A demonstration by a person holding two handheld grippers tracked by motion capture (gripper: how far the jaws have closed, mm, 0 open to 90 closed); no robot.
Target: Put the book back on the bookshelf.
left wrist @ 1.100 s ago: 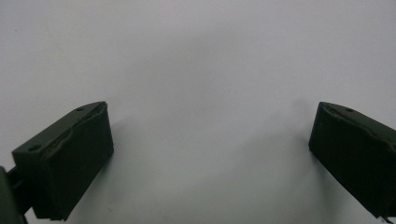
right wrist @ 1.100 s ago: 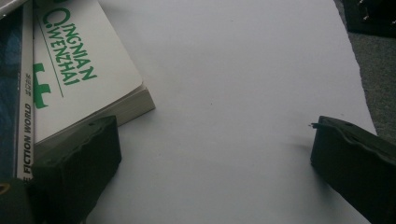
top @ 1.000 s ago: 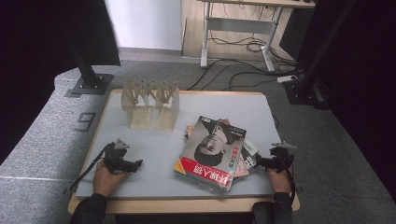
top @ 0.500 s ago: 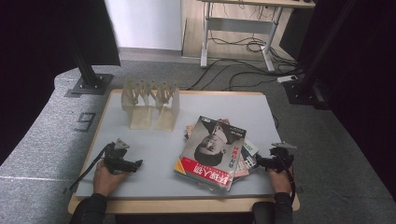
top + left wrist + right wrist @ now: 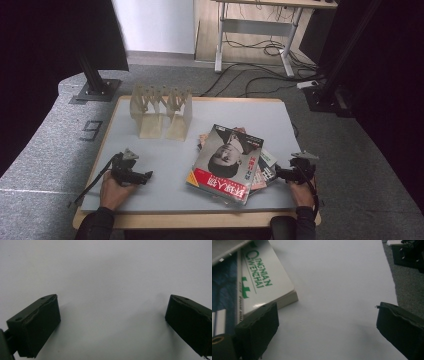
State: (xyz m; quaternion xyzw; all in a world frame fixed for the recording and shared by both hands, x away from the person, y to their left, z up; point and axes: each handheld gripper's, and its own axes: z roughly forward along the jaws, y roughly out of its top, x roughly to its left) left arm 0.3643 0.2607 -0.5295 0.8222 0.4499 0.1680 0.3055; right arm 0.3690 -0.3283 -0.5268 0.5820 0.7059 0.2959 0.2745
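Magazines in a loose fanned pile [image 5: 231, 165] lie on the right half of the pale grey table [image 5: 165, 160], the glossy top one showing a portrait cover with a red title band along its near edge, and lower ones poking out at the right, one with a white cover and green lettering [image 5: 262, 280]. Both tongs are released and grasp nothing: the left tongs [image 5: 146, 176] rest on bare table well apart from the pile, jaws spread wide in the left gripper view, and the right tongs [image 5: 278, 173] sit just beside the pile's right edge, jaws equally wide. Judging by this, the work is at its approach step; the next move likely calls for the right tongs to slide onto a protruding cover edge and close, perhaps toward the light wooden slotted rack [image 5: 161, 111] standing at the far left
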